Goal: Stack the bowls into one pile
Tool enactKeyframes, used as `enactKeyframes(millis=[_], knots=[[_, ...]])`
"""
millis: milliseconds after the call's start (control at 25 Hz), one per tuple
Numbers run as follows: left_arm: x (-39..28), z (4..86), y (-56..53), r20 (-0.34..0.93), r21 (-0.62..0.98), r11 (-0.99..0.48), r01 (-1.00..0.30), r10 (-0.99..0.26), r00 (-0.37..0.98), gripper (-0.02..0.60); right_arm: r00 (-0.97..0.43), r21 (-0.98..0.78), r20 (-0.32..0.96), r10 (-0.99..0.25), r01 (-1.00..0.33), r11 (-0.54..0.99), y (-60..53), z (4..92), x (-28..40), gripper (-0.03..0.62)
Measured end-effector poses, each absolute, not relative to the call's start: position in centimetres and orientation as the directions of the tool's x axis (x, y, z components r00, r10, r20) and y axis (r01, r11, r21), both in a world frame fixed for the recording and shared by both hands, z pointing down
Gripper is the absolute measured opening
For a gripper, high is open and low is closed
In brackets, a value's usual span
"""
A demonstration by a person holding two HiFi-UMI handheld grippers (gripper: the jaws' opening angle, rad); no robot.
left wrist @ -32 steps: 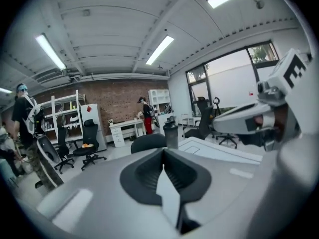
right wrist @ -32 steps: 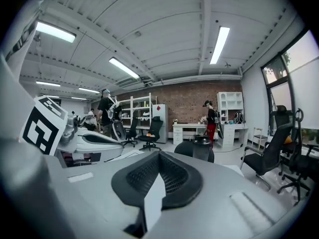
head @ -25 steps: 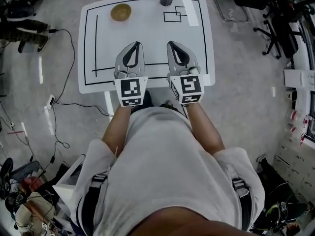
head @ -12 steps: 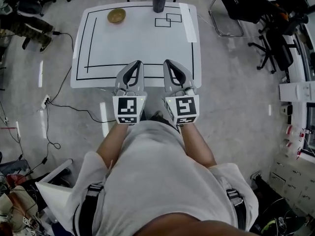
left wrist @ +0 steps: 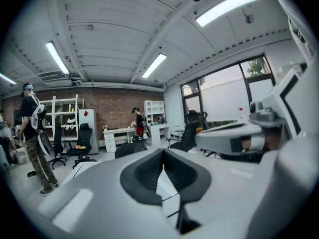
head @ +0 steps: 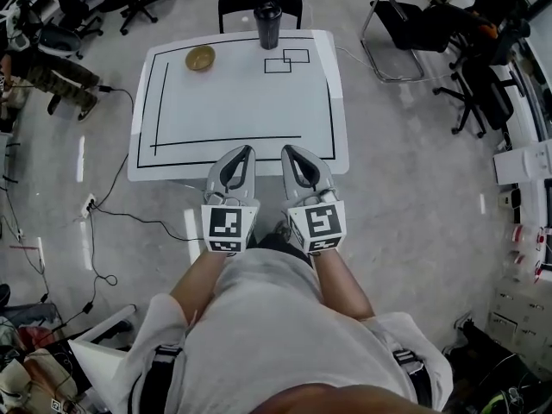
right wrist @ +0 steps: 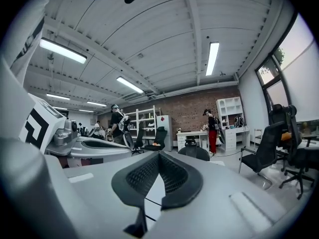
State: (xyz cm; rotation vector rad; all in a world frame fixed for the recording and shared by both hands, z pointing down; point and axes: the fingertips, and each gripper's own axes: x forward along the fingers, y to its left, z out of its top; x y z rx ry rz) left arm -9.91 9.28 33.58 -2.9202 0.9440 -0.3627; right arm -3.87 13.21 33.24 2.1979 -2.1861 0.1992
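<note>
Fingers of both the left gripper [head: 247, 150] and the right gripper [head: 286, 149] were pressed together, holding nothing, over the near edge of the white, black-lined table [head: 241, 102]. One tan round bowl [head: 200, 58] sat at the far left corner, well apart from them. Reaching in with closed fingers could shove it off that edge, or clip the tall black tumbler [head: 267, 24] nearby.

White T-shirt [head: 285, 317], dark harness straps [head: 160, 376]
</note>
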Motion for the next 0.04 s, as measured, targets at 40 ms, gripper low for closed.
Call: enactKeyframes(millis=[40], knots=[[-10.02,33.69,9.4,0.212,-0.123,-0.813,-0.57,-0.582,0.785,0.003,-0.001,-0.069,0.118,-0.993,-0.998,-0.007,13.24,33.41,-4.01,-0.002]])
